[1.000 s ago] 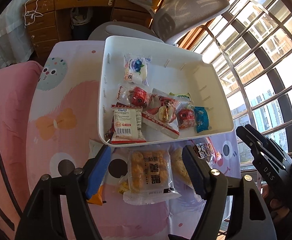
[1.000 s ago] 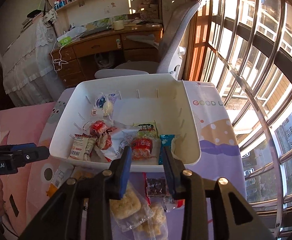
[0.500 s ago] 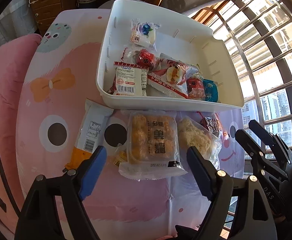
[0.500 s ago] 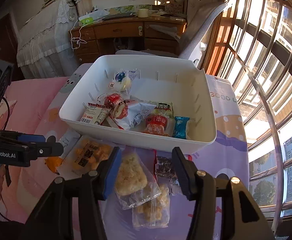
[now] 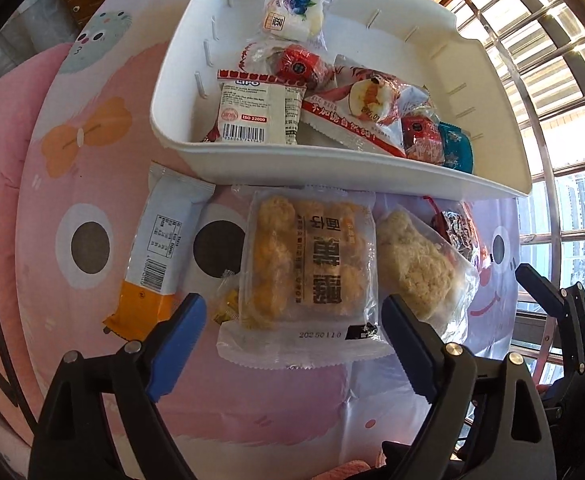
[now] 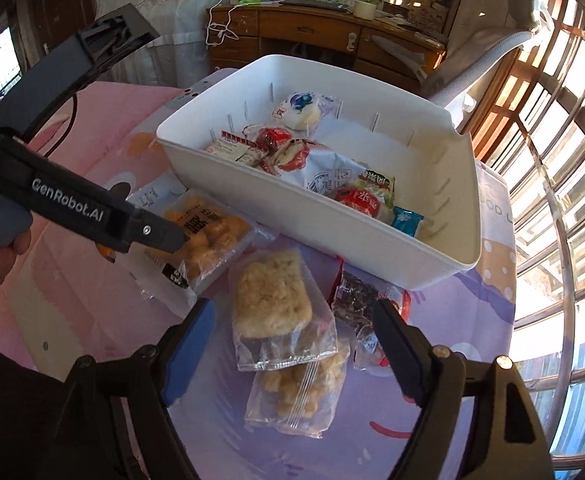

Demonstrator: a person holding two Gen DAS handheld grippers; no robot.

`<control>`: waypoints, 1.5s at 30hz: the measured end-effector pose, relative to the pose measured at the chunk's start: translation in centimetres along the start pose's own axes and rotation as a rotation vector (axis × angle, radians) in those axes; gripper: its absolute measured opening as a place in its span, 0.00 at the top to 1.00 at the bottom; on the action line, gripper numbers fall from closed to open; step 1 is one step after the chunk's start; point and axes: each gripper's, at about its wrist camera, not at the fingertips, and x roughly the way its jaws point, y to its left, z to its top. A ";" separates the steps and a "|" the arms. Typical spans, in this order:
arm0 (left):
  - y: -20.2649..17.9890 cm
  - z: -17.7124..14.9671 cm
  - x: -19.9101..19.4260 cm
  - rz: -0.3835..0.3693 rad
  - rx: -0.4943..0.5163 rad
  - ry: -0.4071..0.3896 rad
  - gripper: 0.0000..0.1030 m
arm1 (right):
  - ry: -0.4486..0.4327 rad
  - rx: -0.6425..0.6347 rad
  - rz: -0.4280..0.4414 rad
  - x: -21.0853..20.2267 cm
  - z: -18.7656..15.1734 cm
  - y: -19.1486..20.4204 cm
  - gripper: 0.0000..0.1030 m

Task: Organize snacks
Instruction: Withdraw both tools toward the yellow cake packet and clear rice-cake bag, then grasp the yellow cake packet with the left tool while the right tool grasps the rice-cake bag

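A white bin [image 5: 332,176] holds several wrapped snacks. In front of it on the table lies a clear pack of yellow pastries [image 5: 308,264]. My left gripper [image 5: 292,314] hangs over its near end with jaws opening, one pad on each side and neither touching it. In the right wrist view a clear pack of pale rice crisp [image 6: 270,300] lies between the opening jaws of my right gripper [image 6: 294,314], also untouched. A bag of puffed pieces [image 6: 300,392] lies under it, and a dark red pack [image 6: 356,296] sits to its right.
A white-and-orange bar wrapper [image 5: 160,248] and a small yellow candy [image 5: 228,300] lie left of the pastries. The table carries a pink cartoon cloth [image 5: 72,152]. A wooden desk [image 6: 312,36], a grey chair [image 6: 492,52] and a window grille [image 6: 552,128] stand beyond.
Both grippers have sunk toward the loose packs in front of the bin and tipped further down. Their jaws have spread wider, the right one by much, and the right wrist has rolled.
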 end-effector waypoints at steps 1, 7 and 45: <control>-0.1 0.0 0.4 0.007 0.000 0.008 0.14 | 0.005 -0.022 0.002 0.2 -0.3 0.3 0.20; -0.5 0.5 2.2 0.044 0.002 0.058 0.12 | 0.043 -0.111 0.011 2.3 -1.1 1.3 0.20; -4.5 4.7 7.4 0.156 0.017 0.129 0.24 | 0.052 0.026 0.102 5.9 0.2 -0.8 0.44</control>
